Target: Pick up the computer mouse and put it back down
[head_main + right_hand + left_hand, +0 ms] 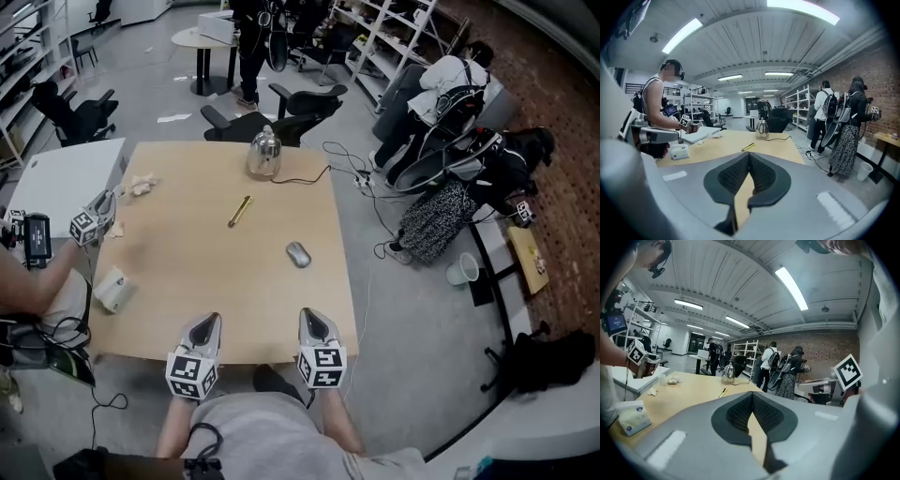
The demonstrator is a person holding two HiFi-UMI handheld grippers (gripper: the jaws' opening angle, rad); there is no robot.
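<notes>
The pads of the left gripper (pixel 752 398) are seen pressed together at their tips, with nothing between them; only bare wood shows through the slit below. The pads of the right gripper (pixel 749 157) are likewise closed on each other and nothing is held. In the head view both grippers are held side by side over the near edge of the table (pixel 187 262), their tips pointed across it and their marker cubes at the edge itself.

The mouse (pixel 298 254) is found lying on the tabletop ahead of the right gripper and apart from it, nearer the right edge than the left. A strip of bare wood is left between it and both grippers, and bare wood surrounds it on every side.

Further out, a gold pen (pixel 240 210) is laid near the middle, and a kettle (pixel 264 153) is set at the far edge with its cord (pixel 300 178) trailed off the right side. A tissue pack (pixel 114 289) is placed at the left edge, where another person's gripper (pixel 94 217) is held above the corner.
</notes>
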